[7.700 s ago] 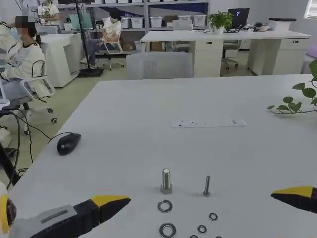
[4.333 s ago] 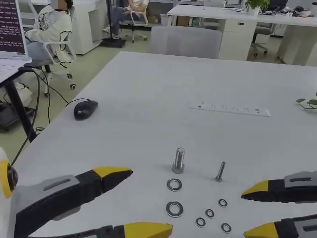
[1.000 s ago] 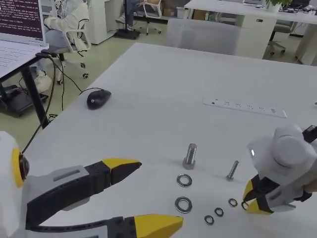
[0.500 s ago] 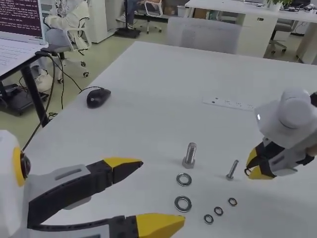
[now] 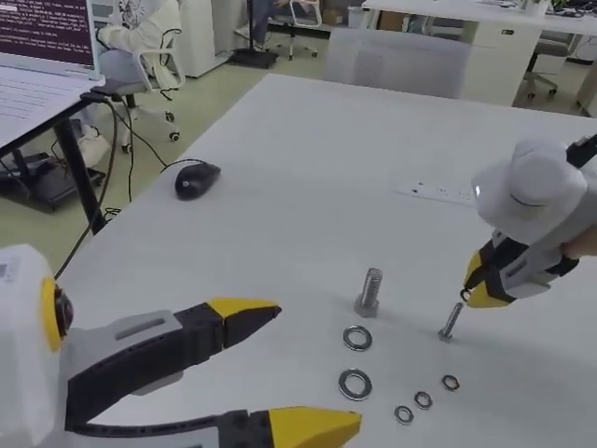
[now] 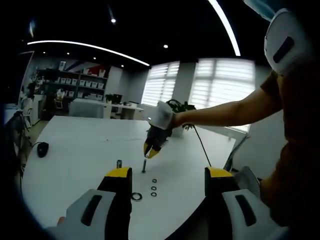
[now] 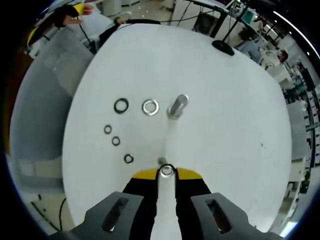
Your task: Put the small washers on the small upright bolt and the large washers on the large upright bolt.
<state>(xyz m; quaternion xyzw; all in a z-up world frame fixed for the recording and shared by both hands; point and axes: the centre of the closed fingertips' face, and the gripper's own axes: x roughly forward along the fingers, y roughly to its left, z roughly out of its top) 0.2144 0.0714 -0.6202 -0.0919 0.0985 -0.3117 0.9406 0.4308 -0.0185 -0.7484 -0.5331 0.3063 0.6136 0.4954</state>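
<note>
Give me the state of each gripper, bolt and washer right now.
Small bolt: upright, no washer on it.
Large bolt: upright, no washer on it.
Left gripper: open, empty.
Right gripper: shut on held washer, at small bolt's top.
Two large washers: flat on table.
Three small washers: flat on table.

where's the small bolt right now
Head view, lower right: the small bolt stands right of the large bolt, just beneath the right gripper, behind three small washers.
</note>
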